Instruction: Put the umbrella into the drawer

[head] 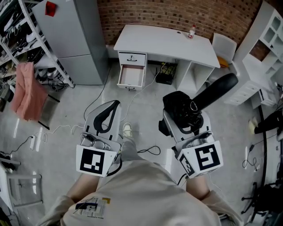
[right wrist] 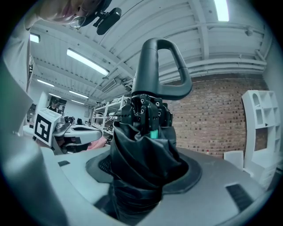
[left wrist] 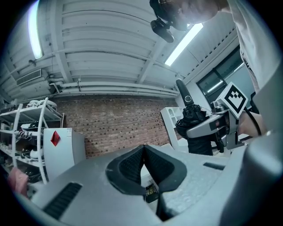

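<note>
Open floor [head: 146,110] separates the person from the white desk [head: 163,42]. Under the tabletop's left end, the drawer [head: 131,76] already stands pulled out. The folded black umbrella [head: 208,99] is well short of it, clamped in the right gripper's [right wrist: 141,176] jaws. The left gripper's [left wrist: 143,152] jaws are pressed together, empty. Carrying and placing remain.

A white desk [head: 163,42] stands against the brick wall [head: 177,13], with a small red-capped bottle [head: 192,32] near its back right corner and a drawer [head: 131,76] on its left side pulled out. On the grey floor [head: 62,106] lie a white cable [head: 62,128] and a black cable [head: 152,151]. A dark box [head: 166,73] sits under the desk, and a grey cabinet [head: 73,39] stands at the left.
</note>
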### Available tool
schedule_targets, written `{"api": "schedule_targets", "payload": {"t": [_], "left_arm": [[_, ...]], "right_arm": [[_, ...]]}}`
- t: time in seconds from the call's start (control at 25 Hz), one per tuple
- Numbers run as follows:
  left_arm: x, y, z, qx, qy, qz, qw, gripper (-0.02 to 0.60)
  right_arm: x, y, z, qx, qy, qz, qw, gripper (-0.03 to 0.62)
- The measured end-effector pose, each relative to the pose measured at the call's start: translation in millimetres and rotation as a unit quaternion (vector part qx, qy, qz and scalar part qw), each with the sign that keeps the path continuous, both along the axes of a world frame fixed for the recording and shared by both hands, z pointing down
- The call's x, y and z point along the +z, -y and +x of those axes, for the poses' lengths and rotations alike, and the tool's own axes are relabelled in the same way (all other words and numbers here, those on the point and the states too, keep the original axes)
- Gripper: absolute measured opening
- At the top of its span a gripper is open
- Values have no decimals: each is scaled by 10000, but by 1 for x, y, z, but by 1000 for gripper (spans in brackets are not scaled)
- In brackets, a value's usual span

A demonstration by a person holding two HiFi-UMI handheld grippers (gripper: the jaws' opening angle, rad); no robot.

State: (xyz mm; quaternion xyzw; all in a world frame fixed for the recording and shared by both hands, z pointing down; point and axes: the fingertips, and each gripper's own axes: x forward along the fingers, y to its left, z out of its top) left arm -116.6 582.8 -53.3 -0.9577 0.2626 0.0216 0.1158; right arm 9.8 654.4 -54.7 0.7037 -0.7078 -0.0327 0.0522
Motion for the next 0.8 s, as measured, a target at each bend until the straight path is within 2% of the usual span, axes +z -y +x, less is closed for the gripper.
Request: {"api": "schedule_targets", "payload": {"t": [0.16, 0.44, 0.8], "left_arm": [[6, 24, 7, 130, -88, -27, 9999, 9], [16, 93, 8, -74, -122, -203, 9997, 9], [29, 193, 33, -204, -4, -348, 9992, 9]], "right_arm": [[5, 24, 8, 3, -67, -1, 10000, 265], [16, 93, 10, -121, -116, -222, 9996, 265], [26, 194, 39, -168, -69, -417, 9990, 265]]}}
